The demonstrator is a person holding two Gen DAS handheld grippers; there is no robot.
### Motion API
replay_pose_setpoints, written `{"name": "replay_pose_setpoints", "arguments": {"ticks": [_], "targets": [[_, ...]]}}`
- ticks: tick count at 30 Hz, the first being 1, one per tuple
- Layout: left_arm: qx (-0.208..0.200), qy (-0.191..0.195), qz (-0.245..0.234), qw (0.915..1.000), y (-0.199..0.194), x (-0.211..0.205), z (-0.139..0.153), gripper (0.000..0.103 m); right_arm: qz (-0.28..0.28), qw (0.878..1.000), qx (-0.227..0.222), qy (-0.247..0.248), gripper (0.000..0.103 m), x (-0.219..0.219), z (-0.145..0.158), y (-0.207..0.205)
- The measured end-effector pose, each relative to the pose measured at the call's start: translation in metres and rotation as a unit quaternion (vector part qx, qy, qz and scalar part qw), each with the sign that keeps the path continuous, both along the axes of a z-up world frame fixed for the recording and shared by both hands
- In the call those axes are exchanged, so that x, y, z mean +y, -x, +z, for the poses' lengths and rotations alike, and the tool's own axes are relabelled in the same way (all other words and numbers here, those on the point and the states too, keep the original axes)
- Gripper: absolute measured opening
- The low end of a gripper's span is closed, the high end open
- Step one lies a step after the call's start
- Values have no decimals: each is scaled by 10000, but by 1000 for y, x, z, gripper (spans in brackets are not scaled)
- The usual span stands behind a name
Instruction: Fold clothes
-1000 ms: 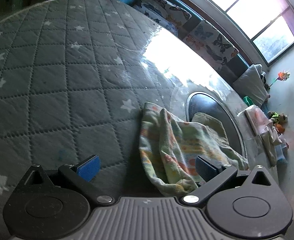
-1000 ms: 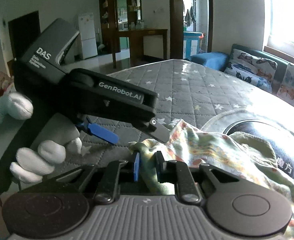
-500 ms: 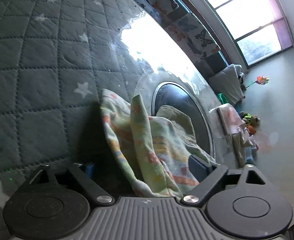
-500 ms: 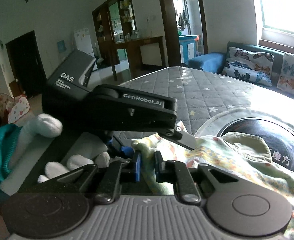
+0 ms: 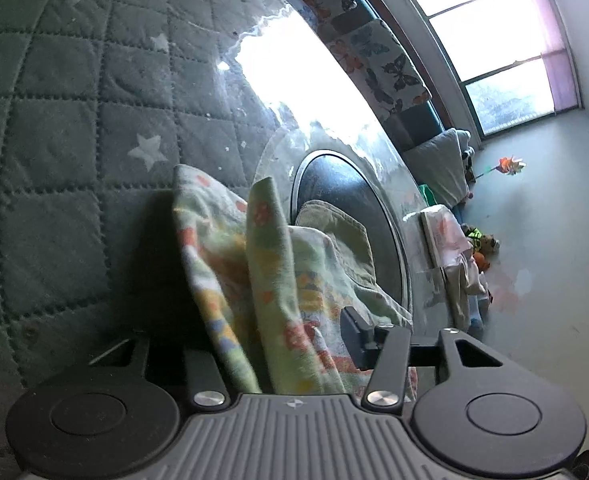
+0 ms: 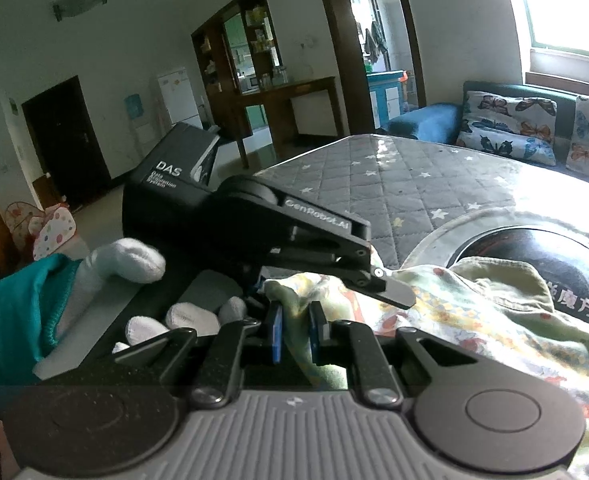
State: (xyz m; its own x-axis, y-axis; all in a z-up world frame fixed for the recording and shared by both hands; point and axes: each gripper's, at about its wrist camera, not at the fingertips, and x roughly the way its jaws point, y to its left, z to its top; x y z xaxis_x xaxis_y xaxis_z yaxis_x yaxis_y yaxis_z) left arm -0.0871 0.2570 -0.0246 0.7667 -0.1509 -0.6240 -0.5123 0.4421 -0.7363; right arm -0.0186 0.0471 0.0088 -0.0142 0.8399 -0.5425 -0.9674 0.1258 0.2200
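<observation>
A grey quilted mattress (image 5: pixel 66 128), stitched in diamonds and dotted with white stars, stretches ahead of both hand-held grippers under a glossy clear cover that throws back window glare. Set in it, just beyond the fingers, is a round black disc (image 6: pixel 534 248) with a pale rim. The garment (image 5: pixel 270 272), a soft, thin pale-green cloth printed in orange, yellow and blue, lies bunched over the disc's near edge, with a plain olive ribbed band (image 5: pixel 334 232) at its far side. The left gripper (image 5: pixel 278 336) stands spread wide, a raised fold of cloth between its fingers but not pinched. The right gripper (image 6: pixel 296 332) is clamped on a thin edge of the same garment, right beside the left tool's upper finger. Judged from here, the narrow bite could slip off the limp fabric if pulled; the left gripper may catch several layers at once, and the slick cover could let the whole piece slide.
</observation>
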Motion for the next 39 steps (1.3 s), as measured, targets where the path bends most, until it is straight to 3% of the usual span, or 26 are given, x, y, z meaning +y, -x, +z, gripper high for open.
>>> {"name": "replay_pose_setpoints", "arguments": {"ticks": [3, 6, 13, 18, 29, 39], "targets": [[117, -179, -99, 9997, -4, -3, -1, 25, 25, 10000, 11, 12, 14, -1, -2, -1], [116, -225, -127, 9996, -2, -3, -4, 18, 37, 10000, -2, 11, 18, -4, -1, -3], [137, -421, -192, 9988, -2, -8, -3, 17, -315, 9995, -4, 45, 33, -25, -2, -19], [171, -575, -266, 9978, -4, -11, -1, 18, -971, 9952, -24, 104, 34, -52, -6, -53], [255, -834, -390, 9954, -7, -15, 1, 18, -2732, 9607, 112, 490, 38, -110, -39, -147], [342, -1065, -482, 9926, -12, -17, 5, 18, -2988, 9523, 405, 473, 38, -111, -57, -183]]}}
